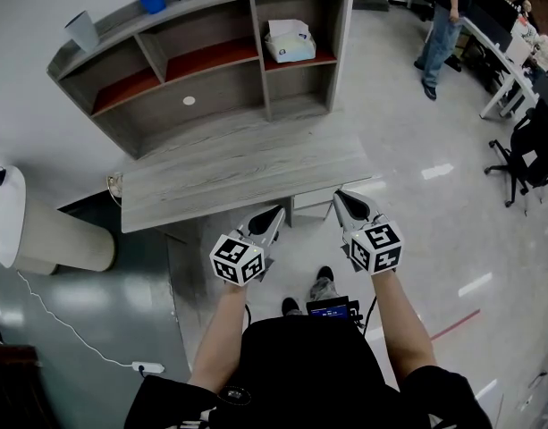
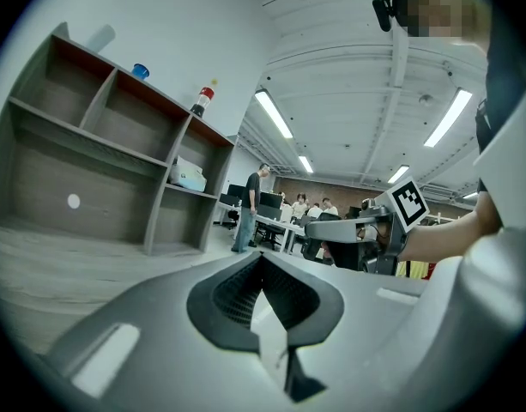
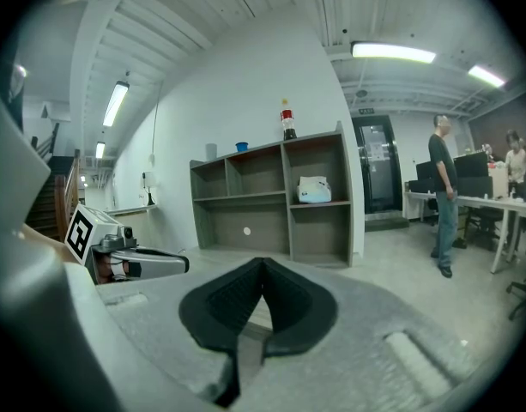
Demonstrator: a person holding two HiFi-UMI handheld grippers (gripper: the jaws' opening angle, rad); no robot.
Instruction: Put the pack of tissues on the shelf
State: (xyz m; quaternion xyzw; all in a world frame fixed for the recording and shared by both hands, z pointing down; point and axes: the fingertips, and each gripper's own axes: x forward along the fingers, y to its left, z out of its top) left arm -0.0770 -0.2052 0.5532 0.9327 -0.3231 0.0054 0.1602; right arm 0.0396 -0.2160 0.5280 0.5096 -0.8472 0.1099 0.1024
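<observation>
The pack of tissues lies in the upper right compartment of the grey shelf unit, white with a pale blue side. It also shows in the left gripper view and the right gripper view. My left gripper and right gripper hover side by side at the desk's near edge, well short of the shelf. Both are shut with nothing between the jaws. Seen along their own jaws, the left gripper and right gripper meet at the tips.
The shelf stands on a grey wooden desk. On top of the shelf are a blue cup and a bottle. A person stands at the right near office desks and a chair. A white cylinder lies at the left.
</observation>
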